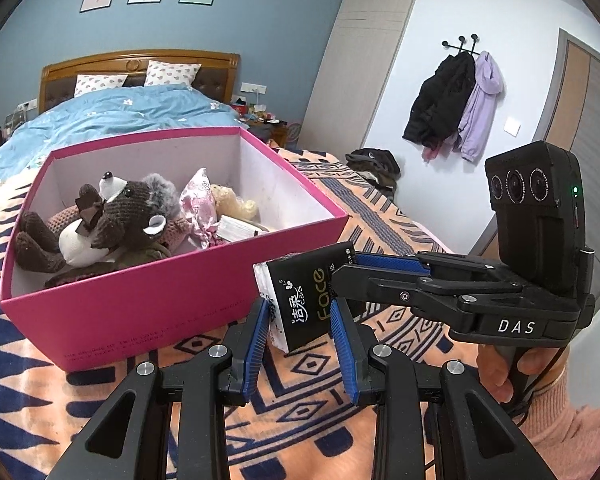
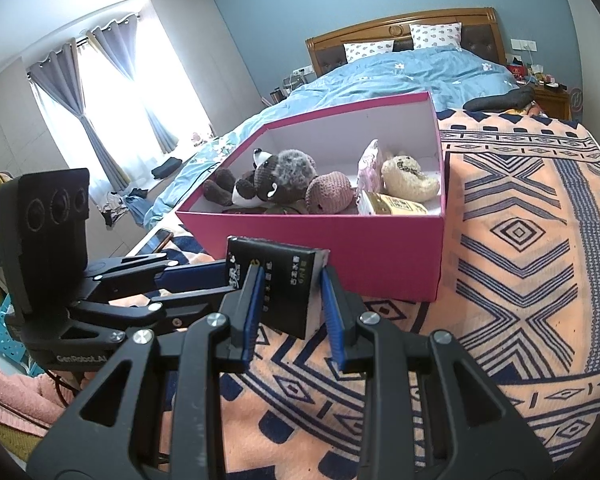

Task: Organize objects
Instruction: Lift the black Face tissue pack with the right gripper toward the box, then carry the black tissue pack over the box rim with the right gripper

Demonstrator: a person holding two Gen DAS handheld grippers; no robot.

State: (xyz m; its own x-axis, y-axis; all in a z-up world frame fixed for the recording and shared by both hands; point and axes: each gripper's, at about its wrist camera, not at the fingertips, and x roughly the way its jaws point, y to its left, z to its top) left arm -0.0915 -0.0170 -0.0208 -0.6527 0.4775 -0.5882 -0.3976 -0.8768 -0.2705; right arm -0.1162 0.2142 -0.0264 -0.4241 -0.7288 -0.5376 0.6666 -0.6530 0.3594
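Both claws meet on a black plastic-wrapped tissue pack (image 1: 300, 300) held above the orange patterned bedspread (image 2: 520, 240), just in front of the open pink cardboard box (image 1: 140, 300) of plush toys. The left claw (image 1: 300, 312) and right claw (image 2: 288, 300) each pinch it between narrowly parted blue pads.

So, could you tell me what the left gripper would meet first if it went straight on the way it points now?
The black tissue pack already sits between the left gripper's fingers; beyond it, probably the pink box's near wall, though depth is unclear.
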